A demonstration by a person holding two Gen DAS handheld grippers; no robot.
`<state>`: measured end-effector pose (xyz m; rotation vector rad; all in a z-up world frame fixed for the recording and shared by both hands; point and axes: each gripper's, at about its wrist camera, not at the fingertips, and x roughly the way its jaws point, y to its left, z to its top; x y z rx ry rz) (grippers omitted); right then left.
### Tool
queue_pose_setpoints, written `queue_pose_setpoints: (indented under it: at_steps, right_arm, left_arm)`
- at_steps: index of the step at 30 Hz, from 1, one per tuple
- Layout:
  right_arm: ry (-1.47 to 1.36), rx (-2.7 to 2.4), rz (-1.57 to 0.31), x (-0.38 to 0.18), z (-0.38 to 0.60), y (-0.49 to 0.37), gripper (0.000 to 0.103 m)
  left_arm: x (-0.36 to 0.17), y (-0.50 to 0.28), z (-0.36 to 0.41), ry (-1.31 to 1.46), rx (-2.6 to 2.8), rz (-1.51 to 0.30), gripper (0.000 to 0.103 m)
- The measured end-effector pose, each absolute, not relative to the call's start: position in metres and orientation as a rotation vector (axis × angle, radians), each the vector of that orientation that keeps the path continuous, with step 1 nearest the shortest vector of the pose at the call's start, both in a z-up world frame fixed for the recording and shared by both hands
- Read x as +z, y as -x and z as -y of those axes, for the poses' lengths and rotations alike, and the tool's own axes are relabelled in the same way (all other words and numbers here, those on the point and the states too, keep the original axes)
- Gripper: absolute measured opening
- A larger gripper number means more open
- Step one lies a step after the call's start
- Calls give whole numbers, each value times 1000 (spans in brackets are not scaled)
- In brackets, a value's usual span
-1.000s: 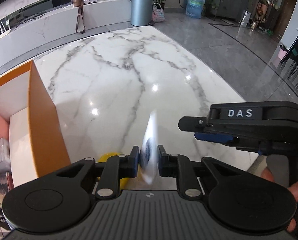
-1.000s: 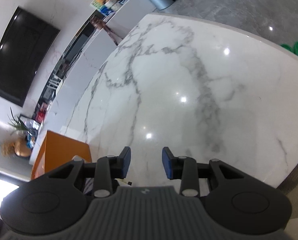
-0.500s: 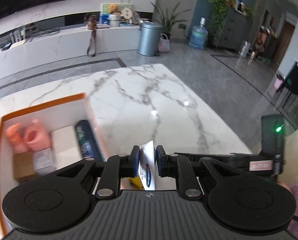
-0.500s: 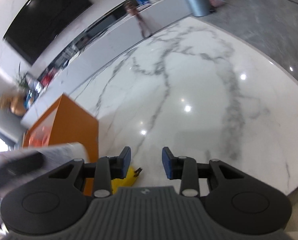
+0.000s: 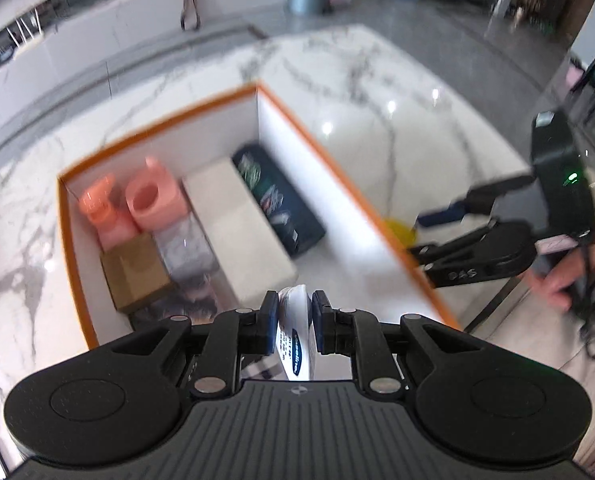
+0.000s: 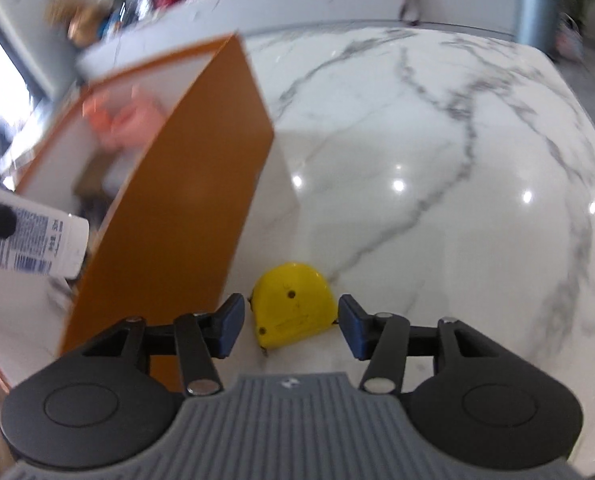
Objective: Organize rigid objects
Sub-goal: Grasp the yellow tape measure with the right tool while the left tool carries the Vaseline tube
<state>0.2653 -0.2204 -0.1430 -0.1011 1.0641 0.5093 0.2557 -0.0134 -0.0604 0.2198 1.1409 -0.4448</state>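
Left gripper (image 5: pixel 294 322): clamped on white printed plastic tube (image 5: pixel 295 332), above orange-walled open box (image 5: pixel 317 148); I should lower it into a free gap.
Right gripper (image 6: pixel 291 326): fingers apart, straddling yellow tape measure (image 6: pixel 293 304) on marble tabletop (image 6: pixel 417 128).

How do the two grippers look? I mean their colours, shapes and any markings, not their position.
The left gripper and the right gripper look alike: black linkage arms with silver pivot pins, round black side discs, a ribbed grey body and blue pads on the fingers. Seen from the left wrist camera, the right gripper shows "DAS" lettering, a green light and dangling black cables.
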Motion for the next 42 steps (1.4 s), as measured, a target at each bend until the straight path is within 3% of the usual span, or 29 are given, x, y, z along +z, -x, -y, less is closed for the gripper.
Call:
queue_pose_setpoints:
  at_steps: [7,19,22,30,34,41,42]
  right_arm:
    - [236,531,-1083,-156,208,-275,66]
    - [238,538,-1110,-164,204,-278,68]
    - [232,545,-1104,-164,204,-277,65]
    - [276,552,-1073,-163,199,-270,62]
    - [278,546,-1059,-160,200,-269,61]
    - [242,550,-997,-124,208,-259,61]
    - [249,553,-985,-118,208,-256,61]
  left_arm:
    - [-94,-270,6,-196,-463,-1180,19]
    - [-113,-251,33,-574,-616,-1057,21]
    - [-109,-259,31,-582,-593,-1054,24]
    - [-101,-259,19,-496,-569,-1067,48]
    - [-93,-252,7,-396,-558,-1054,49]
    - [-85,-243,5,-365,-532,-988,9]
    - [-85,-243,5,-363,-536,-986,8]
